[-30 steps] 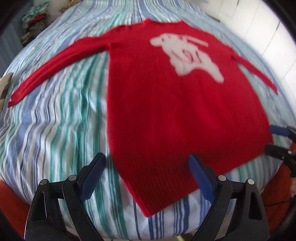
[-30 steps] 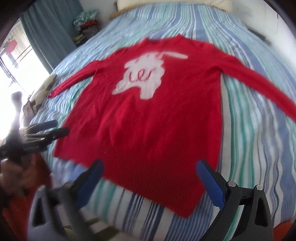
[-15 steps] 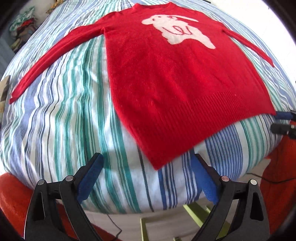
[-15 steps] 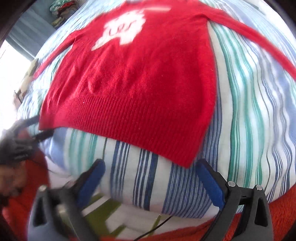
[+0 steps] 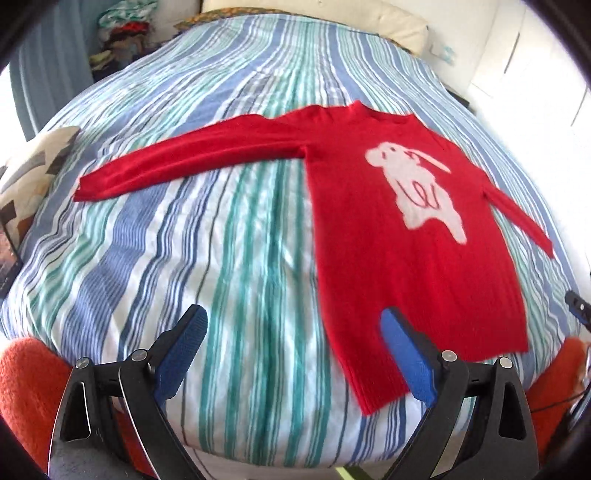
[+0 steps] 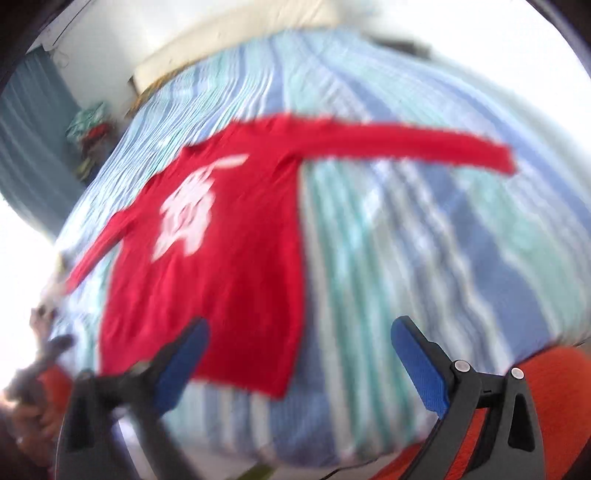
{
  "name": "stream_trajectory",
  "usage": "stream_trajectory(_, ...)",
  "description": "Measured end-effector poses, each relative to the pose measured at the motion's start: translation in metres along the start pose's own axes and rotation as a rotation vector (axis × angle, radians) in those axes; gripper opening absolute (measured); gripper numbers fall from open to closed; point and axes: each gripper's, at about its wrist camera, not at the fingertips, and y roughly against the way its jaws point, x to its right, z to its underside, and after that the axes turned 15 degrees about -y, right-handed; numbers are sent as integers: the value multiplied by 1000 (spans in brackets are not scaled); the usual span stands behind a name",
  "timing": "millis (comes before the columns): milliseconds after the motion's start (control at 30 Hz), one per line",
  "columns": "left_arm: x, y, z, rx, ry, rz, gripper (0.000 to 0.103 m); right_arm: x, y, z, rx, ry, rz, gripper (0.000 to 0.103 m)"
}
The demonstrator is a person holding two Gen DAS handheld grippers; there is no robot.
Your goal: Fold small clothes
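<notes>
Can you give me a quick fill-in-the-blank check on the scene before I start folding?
1. The red sweater lies flat with both sleeves spread ____.
2. The bed cover under it has a ____ pattern.
3. The left hand-held gripper and right hand-held gripper are both ____ and hold nothing.
4. The white animal figure on the sweater faces ____.

Missing words: out; striped; open; up

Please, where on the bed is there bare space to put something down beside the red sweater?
The striped bedcover is bare below the long sleeve and beside the body of the red sweater, in front of the open left claw. Beyond the collar, toward the pillow, it is bare too. The patterned cushion crowds the far edge past the cuff.
</notes>
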Motion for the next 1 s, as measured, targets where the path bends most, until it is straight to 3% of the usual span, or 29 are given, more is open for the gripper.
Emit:
stream_trajectory(100,-20,-17,-15,21,36,-36,96,6,7,-3,98,-10,32,98)
stream_trajectory(267,-47,-56,-25,23,93,-96,96,22,3,-5,94,-63,34,98)
stream_trajectory(333,-55,-78,-18,-30,90,-120,97,27,4,-7,99,-89,35,98)
stream_trajectory(400,-63,-107,-4,-143,109,-101,98,30,5,-8,113,-112,34,98)
stream_trajectory(433,-64,-112,2,-136,111,-91,99,34,6,-9,115,-123,35,98)
stream_trajectory(500,-61,-107,4,-94,102,-115,102,35,-3,-9,107,-145,41,98)
stream_trajectory(700,-62,-105,5,-100,99,-96,102,43,-9,-9,95,-196,40,98)
stream_trajectory(1000,-53,-107,7,-110,41,-147,102,45,-11,-8,79,-214,32,98)
